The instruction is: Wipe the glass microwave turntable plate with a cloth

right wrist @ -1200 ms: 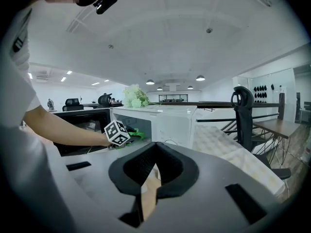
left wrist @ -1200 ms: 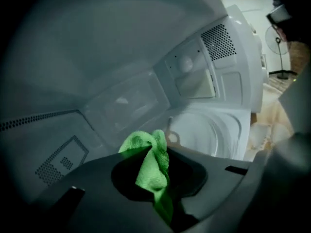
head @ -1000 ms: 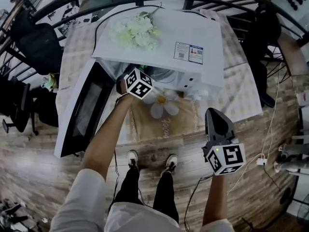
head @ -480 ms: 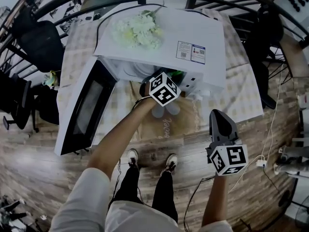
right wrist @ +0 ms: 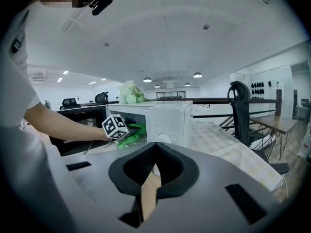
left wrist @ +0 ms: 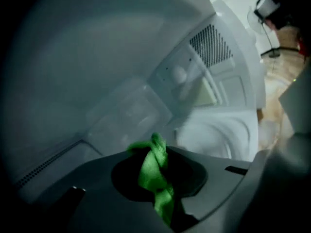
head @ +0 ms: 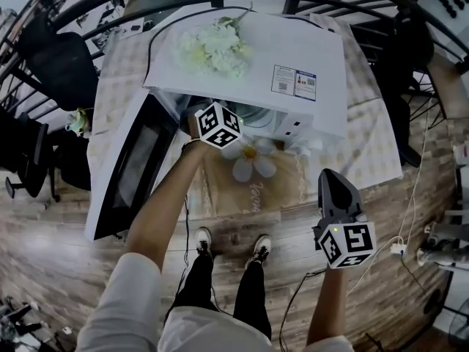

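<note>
Right gripper [head: 334, 185]: held low on the person's right, out over the wooden floor [head: 410, 218] and clear of the desk [head: 366, 141]. Its own view shows the jaws closed tip to tip with nothing between them.

Left gripper [head: 218, 125]: at the end of an outstretched bare arm, at the mouth of the microwave [head: 293, 46]. Its marker cube shows just outside the opening. The jaws are closed on a green cloth [left wrist: 156, 166], which stands up bunched between them and trails back toward the camera. In the right gripper view the same cloth hangs below the cube at the cavity mouth.

Microwave: white, on the desk, with its door [head: 128, 171] swung wide to the person's left. The left gripper view looks into the cavity, showing pale walls and a perforated vent panel [left wrist: 211, 45].

Glass turntable plate [left wrist: 221, 132]: inside the cavity, seen as a pale ringed disc to the right of the cloth. That view is blurred, and I cannot tell whether the cloth touches the plate.

Desk: covered in a checked cloth. A tan placemat with a daisy print [head: 253, 169] lies directly in front of the microwave.

On top of the microwave: a bunch of white flowers [head: 209, 46] toward the left rear and a printed label [head: 295, 83] near the front right edge.
</note>
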{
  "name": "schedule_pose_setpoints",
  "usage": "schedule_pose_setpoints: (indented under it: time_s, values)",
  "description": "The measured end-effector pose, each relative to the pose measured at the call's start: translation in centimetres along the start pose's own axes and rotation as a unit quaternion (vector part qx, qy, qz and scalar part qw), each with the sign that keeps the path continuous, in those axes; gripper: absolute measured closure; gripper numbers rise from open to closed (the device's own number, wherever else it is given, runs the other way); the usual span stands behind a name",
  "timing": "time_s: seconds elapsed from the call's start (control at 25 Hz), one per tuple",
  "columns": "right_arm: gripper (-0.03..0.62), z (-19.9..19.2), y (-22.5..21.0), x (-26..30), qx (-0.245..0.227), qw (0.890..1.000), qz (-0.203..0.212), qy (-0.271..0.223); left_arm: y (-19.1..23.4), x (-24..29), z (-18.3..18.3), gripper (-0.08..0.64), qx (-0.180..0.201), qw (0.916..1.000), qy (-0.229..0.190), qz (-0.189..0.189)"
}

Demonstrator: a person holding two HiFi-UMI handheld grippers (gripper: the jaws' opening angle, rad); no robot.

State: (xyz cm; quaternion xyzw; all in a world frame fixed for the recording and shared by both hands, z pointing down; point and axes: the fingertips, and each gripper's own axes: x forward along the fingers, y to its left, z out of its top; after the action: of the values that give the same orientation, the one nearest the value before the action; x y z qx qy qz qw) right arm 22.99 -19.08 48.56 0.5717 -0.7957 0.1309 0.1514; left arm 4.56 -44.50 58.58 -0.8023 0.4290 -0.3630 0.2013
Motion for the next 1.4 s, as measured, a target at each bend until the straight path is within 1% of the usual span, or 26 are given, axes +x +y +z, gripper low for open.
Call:
schedule_pose_setpoints:
  time_s: [0.08,0.12,0.2,0.24,0.28,0.32,0.4,0.44,0.48,0.56,0.64,0.72,0.76,0.84,0.92,1.0,1.04,1.08,1.12,1.16,1.2,1.24,1.28,1.32,1.36,1.4]
  values:
    - [0.578,-0.4,0.0,0.2,0.001,1.0,0.003,0.002,1.4,0.5,-2.5,0.506,0.041,0.9977,0.037,0.039]
    - [0.578,-0.6,-0.1,0.3,0.004,1.0,0.008,0.0,1.6,0.7,-3.5,0.506,0.058,0.9958,0.051,0.048]
    - [0.578,-0.7,-0.2,0.3,0.01,1.0,0.018,-0.007,1.3,1.2,-4.6,0.506,0.079,0.9931,0.073,0.048]
    - [0.578,-0.6,-0.3,0.3,0.012,1.0,0.018,-0.008,1.0,1.5,-4.9,0.506,0.081,0.9925,0.081,0.042]
    - [0.578,-0.6,-0.4,0.2,0.012,1.0,0.015,-0.007,0.8,1.8,-5.0,0.509,0.073,0.9929,0.087,0.035]
    - [0.578,-0.5,-0.5,0.2,0.013,1.0,0.012,-0.006,0.8,2.0,-5.0,0.509,0.052,0.9942,0.091,0.026]
    - [0.578,-0.4,-0.5,0.2,0.015,1.0,0.01,-0.007,0.5,2.2,-4.6,0.509,-0.013,0.9962,0.086,0.0]
    - [0.578,-0.4,-0.5,0.1,0.017,1.0,0.01,-0.006,0.1,2.2,-4.3,0.509,-0.045,0.9955,0.081,-0.019]
    - [0.578,-0.4,-0.4,0.1,0.018,1.0,0.011,-0.006,-0.5,2.2,-4.0,0.509,-0.069,0.994,0.077,-0.036]
    - [0.578,-0.4,-0.1,0.1,0.014,1.0,0.019,-0.008,-1.6,1.8,-3.4,0.509,-0.092,0.9915,0.071,-0.059]
    - [0.578,-0.4,0.1,0.0,0.013,1.0,0.022,-0.01,-2.7,1.3,-2.6,0.508,-0.103,0.9896,0.063,-0.078]
    - [0.578,-0.5,0.2,-0.2,0.016,1.0,0.023,-0.01,-4.2,0.8,-1.2,0.509,-0.111,0.9865,0.05,-0.109]
    - [0.578,-0.6,0.3,-0.3,0.018,0.999,0.024,-0.01,-5.2,0.5,-0.3,0.509,-0.115,0.9839,0.042,-0.13]
    - [0.578,-0.8,0.6,-0.4,0.024,0.999,0.026,-0.008,-7.4,-0.1,1.7,0.508,-0.123,0.976,0.025,-0.178]
    - [0.578,-0.9,0.9,-0.4,0.022,0.999,0.031,-0.007,-9.3,-0.5,3.9,0.508,-0.139,0.9653,0.007,-0.221]
    - [0.578,-0.8,1.1,-0.6,0.02,0.999,0.03,-0.005,-10.8,-1.0,6.0,0.508,-0.16,0.9528,-0.02,-0.257]
    - [0.578,-0.8,1.1,-0.8,0.021,0.999,0.027,-0.004,-11.2,-1.2,7.0,0.508,-0.171,0.9469,-0.036,-0.27]
    - [0.578,-0.7,1.1,-0.9,0.022,0.999,0.025,-0.003,-11.3,-1.4,7.6,0.508,-0.18,0.9432,-0.052,-0.274]
    - [0.578,-0.7,1.0,-1.1,0.023,0.999,0.024,-0.003,-11.2,-1.5,7.9,0.508,-0.187,0.9427,-0.063,-0.269]
    - [0.578,-0.8,1.0,-1.3,0.023,0.999,0.024,-0.002,-10.6,-1.5,7.8,0.508,-0.191,0.9453,-0.072,-0.255]
    - [0.578,-0.9,0.9,-1.3,0.022,0.999,0.025,-0.002,-9.8,-1.5,7.6,0.508,-0.189,0.9505,-0.08,-0.233]
    - [0.578,-1.0,0.8,-1.4,0.02,0.999,0.027,-0.002,-8.7,-1.5,7.2,0.508,-0.177,0.9591,-0.085,-0.204]
    - [0.578,-1.2,0.7,-1.4,0.02,0.999,0.028,-0.001,-7.3,-1.4,6.7,0.508,-0.153,0.9706,-0.082,-0.167]
    - [0.578,-1.3,0.6,-1.4,0.021,0.999,0.027,0.001,-5.7,-1.2,5.9,0.508,-0.121,0.9825,-0.069,-0.124]
    - [0.578,-1.5,0.6,-1.4,0.023,0.999,0.024,0.002,-4.0,-0.9,4.8,0.508,-0.088,0.9919,-0.046,-0.079]
    - [0.578,-1.6,0.6,-1.3,0.026,0.999,0.022,0.004,-2.3,-0.5,3.6,0.508,-0.06,0.9974,-0.017,-0.036]
